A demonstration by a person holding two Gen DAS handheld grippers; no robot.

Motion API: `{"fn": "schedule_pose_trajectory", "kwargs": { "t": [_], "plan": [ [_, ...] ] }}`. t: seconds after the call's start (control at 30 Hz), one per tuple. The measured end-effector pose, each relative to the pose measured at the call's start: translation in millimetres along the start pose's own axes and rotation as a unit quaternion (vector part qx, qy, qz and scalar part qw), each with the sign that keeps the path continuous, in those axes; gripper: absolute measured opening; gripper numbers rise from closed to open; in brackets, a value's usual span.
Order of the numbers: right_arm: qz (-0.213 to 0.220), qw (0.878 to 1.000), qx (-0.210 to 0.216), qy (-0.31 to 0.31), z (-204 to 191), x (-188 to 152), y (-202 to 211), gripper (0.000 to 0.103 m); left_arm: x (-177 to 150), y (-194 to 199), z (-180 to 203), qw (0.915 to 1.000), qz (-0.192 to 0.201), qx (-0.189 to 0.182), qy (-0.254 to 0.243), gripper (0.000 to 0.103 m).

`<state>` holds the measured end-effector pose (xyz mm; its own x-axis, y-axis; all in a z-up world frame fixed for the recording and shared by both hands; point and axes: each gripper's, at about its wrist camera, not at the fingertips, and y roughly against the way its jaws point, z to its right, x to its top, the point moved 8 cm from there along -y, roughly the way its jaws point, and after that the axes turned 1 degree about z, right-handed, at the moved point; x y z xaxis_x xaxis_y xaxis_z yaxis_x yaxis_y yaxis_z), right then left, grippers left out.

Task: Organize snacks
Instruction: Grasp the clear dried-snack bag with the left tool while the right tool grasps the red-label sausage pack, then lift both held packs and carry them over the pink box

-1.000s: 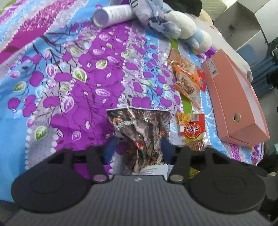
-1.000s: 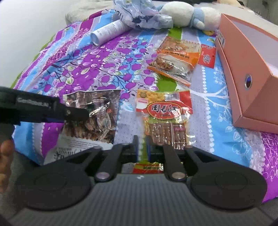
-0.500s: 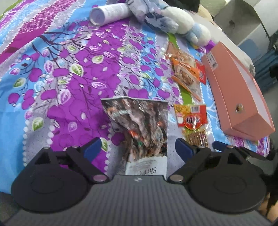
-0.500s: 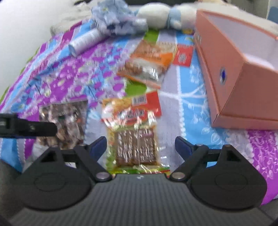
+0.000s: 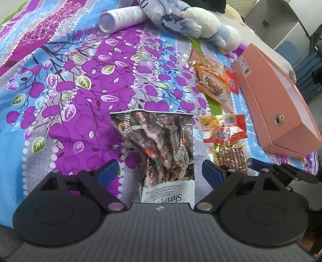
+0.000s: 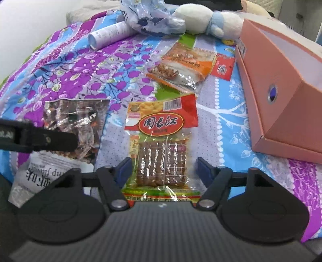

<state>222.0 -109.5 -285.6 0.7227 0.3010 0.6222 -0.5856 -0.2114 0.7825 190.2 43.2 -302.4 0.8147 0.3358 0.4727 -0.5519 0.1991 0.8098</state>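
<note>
A dark shrimp snack packet point(image 5: 161, 145) lies flat on the flowered bedspread point(image 5: 70, 90). My left gripper point(image 5: 159, 169) straddles its near end; the jaws are closing slightly and the blue pads stand clear of it on both sides. To its right lies a red and yellow packet of brown sticks point(image 6: 161, 145). My right gripper point(image 6: 164, 167) has this packet between its jaws, which are closing, the pads just off its edges. Farther back lie an orange packet point(image 6: 181, 66) and a small red sachet point(image 6: 222, 68). An open pink box point(image 6: 281, 84) stands at the right.
A white tube point(image 5: 120, 18), a crumpled blue-and-white bag point(image 6: 153, 18) and a white plush toy point(image 5: 209, 26) lie at the far end of the bed. The bed's near edge runs just under both grippers. One left finger point(image 6: 40, 139) crosses the right wrist view.
The left jaws, narrow around the shrimp packet a second ago, have spread wide. The right jaws went from nearly shut to wide, then narrowed around the red and yellow packet.
</note>
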Motion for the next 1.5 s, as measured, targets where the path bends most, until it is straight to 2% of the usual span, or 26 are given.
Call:
{"fn": "schedule_pose_trajectory", "kwargs": {
  "t": [0.03, 0.07, 0.13, 0.2, 0.37, 0.4, 0.43, 0.47, 0.5, 0.53, 0.63, 0.8, 0.9, 1.0, 1.03, 1.1, 1.5],
  "plan": [
    [0.004, 1.0, -0.004, -0.003, 3, 2, 3, 0.055, 0, 0, 2, 1.0, 0.002, -0.001, -0.004, 0.089],
    [0.004, 1.0, -0.011, -0.005, 6, 3, 5, 0.037, 1, -1, 4, 1.0, 0.002, -0.002, -0.008, 0.087],
    [0.004, 1.0, -0.013, -0.018, 13, 4, 8, 0.03, 1, -3, 7, 0.9999, 0.001, -0.002, -0.013, 0.085],
    [-0.004, 1.0, -0.003, -0.027, 16, 1, 6, 0.029, 0, -7, 10, 0.9997, 0.0, 0.006, -0.025, 0.078],
    [-0.001, 0.997, 0.027, -0.075, 25, 1, 5, 0.032, -2, -12, 10, 0.998, 0.005, 0.038, -0.05, 0.045],
    [-0.002, 0.997, 0.027, -0.075, 25, 1, 5, 0.035, -1, -11, 8, 0.9981, 0.006, 0.039, -0.047, 0.041],
    [-0.003, 0.997, 0.031, -0.073, 24, 1, 5, 0.045, -1, -11, 6, 0.9984, 0.007, 0.037, -0.043, 0.037],
    [-0.001, 0.997, 0.04, -0.073, 22, 1, 4, 0.061, 0, -11, 4, 0.9988, 0.007, 0.032, -0.038, 0.035],
    [0.002, 0.996, 0.05, -0.076, 20, 0, 4, 0.07, 0, -10, 2, 0.999, 0.007, 0.029, -0.035, 0.034],
    [0.006, 0.995, 0.054, -0.081, 18, 0, 3, 0.084, 0, -10, 1, 0.9991, 0.007, 0.028, -0.032, 0.032],
    [0.006, 0.995, 0.058, -0.075, 12, 0, -4, 0.084, 1, -8, -1, 0.9994, 0.008, 0.024, -0.022, 0.03],
    [0.002, 1.0, 0.016, 0.01, -10, -3, -16, 0.087, -1, -5, 2, 0.9995, 0.008, 0.021, -0.022, 0.027],
    [0.009, 1.0, 0.006, 0.013, -12, -4, -16, 0.086, -1, -3, 2, 0.9995, 0.009, 0.021, -0.019, 0.026],
    [0.017, 0.999, -0.001, 0.027, -18, -2, -10, 0.067, -2, 1, 4, 0.9997, 0.01, 0.019, -0.014, 0.026],
    [0.02, 0.999, -0.003, 0.034, -21, -1, -7, 0.057, -1, 2, 4, 0.9997, 0.01, 0.018, -0.013, 0.026],
    [0.019, 0.999, -0.014, 0.049, -25, 0, -4, 0.055, 0, 5, 5, 0.9997, 0.012, 0.015, -0.011, 0.026],
    [0.041, 0.999, -0.005, -0.006, -6, 17, 34, 0.053, 17, 36, 16, 0.9994, 0.033, 0.001, -0.007, 0.026]
  ]
}}
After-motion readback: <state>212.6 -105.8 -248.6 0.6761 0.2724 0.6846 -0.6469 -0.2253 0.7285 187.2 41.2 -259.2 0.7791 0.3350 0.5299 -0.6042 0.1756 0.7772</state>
